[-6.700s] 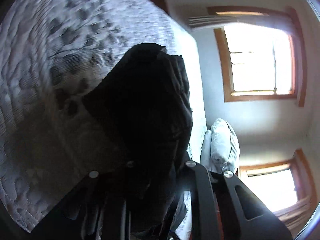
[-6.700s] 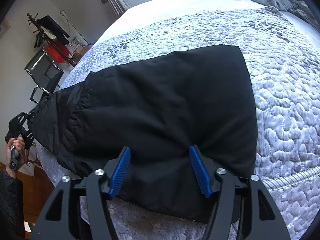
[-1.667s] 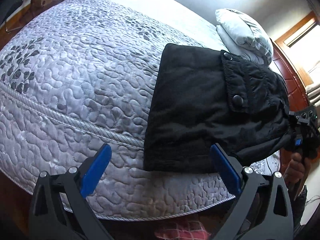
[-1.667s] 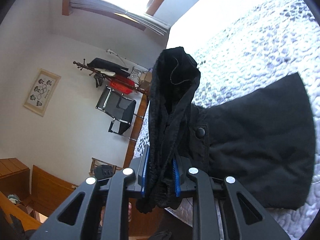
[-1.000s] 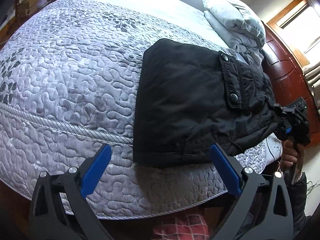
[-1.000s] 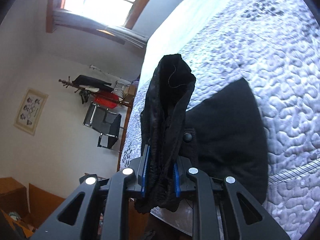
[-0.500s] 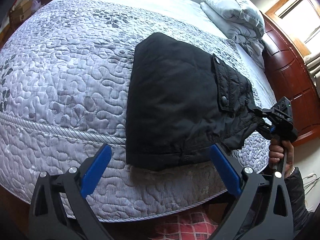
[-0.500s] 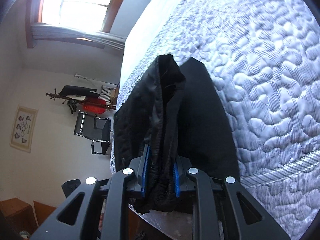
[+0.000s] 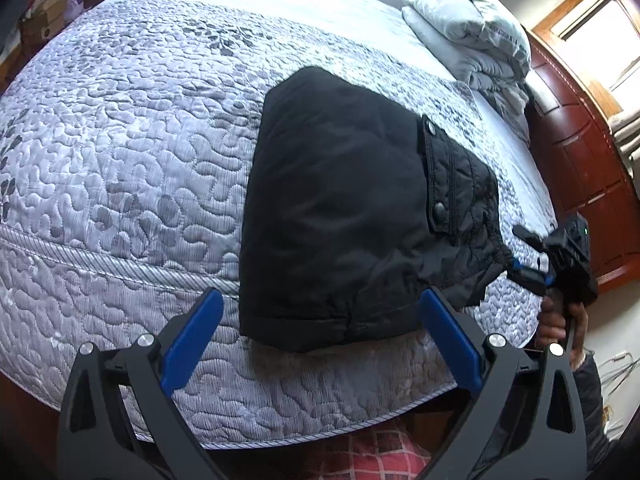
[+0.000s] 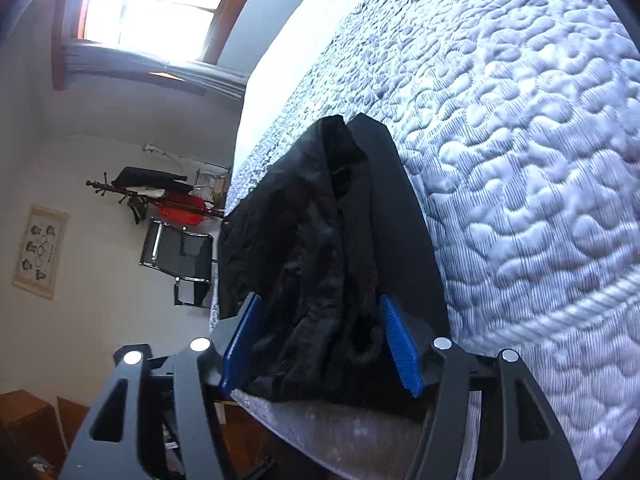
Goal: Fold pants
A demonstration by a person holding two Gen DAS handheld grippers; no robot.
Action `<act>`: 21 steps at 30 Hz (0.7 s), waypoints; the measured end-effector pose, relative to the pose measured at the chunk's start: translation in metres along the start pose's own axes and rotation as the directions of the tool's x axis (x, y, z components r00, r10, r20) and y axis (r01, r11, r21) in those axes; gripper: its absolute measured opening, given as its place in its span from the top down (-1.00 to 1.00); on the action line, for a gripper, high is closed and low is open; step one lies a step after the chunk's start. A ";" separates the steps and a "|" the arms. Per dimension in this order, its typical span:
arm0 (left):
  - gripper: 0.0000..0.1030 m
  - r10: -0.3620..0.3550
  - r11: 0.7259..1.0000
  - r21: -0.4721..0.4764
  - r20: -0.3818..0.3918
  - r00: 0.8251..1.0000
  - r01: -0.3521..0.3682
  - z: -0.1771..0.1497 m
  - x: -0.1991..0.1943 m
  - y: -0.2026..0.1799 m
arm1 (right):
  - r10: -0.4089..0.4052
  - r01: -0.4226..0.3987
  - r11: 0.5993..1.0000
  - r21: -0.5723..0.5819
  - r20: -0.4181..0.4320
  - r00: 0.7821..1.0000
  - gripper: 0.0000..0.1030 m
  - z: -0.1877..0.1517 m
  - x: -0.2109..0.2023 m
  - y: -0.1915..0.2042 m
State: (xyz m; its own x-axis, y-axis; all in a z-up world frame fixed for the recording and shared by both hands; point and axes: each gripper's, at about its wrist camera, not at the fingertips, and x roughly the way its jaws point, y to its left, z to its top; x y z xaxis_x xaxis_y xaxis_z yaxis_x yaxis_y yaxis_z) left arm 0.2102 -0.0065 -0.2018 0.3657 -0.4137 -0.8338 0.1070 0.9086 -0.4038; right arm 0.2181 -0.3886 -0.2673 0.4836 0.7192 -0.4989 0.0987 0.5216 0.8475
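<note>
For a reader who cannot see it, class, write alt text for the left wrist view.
Folded black padded pants lie near the front edge of a grey quilted bedspread, with the open left claw hovering before them. At the right, the right claw meets the bunched waistband, and grey folded bedding sits behind.

Grey quilted bedspread [image 9: 120, 168] covered the bed, folded duvet [image 9: 468, 36] sat near the wooden headboard [image 9: 580, 168]. Coat rack [image 10: 160, 196], black chair [image 10: 180, 256] and framed print [image 10: 40, 252] stood by the wall.

The pants [image 10: 320, 264] hide the bedspread [image 10: 520, 160] beneath them.
</note>
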 end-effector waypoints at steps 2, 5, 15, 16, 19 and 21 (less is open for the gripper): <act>-0.92 -0.003 1.000 -0.010 0.005 1.000 0.003 0.000 0.001 0.002 | -0.010 0.010 1.000 -0.009 -0.003 1.000 -0.21 -0.007 -0.003 0.001; -0.92 0.003 1.000 -0.019 -0.009 1.000 -0.003 0.000 0.007 0.002 | -0.029 0.029 0.999 -0.023 -0.008 1.000 -0.21 -0.017 -0.002 0.000; -0.91 0.041 0.999 -0.032 -0.044 0.998 -0.043 -0.006 0.029 0.006 | -0.064 0.064 0.997 -0.038 0.018 0.998 0.49 -0.031 -0.003 0.002; -0.92 0.043 0.998 -0.033 -0.050 0.998 -0.045 -0.006 0.032 0.007 | -0.065 0.066 0.997 -0.047 0.023 0.998 0.50 -0.030 -0.005 0.006; -0.92 0.045 0.998 -0.035 -0.057 0.997 -0.047 -0.008 0.038 0.007 | -0.078 0.080 0.994 -0.070 0.033 0.996 0.51 -0.033 -0.010 0.013; -0.92 0.049 0.998 -0.035 -0.059 0.997 -0.051 -0.009 0.041 0.006 | -0.086 0.089 0.993 -0.077 0.037 0.996 0.51 -0.035 -0.013 0.013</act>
State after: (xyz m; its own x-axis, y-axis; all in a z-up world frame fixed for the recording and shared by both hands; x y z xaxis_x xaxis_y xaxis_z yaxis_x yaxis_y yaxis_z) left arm 0.2175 -0.0187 -0.2420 0.3152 -0.3715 -0.8733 0.0555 0.9258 -0.3738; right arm 0.1828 -0.3745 -0.2561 0.5053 0.6540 -0.5630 0.0741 0.6171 0.7834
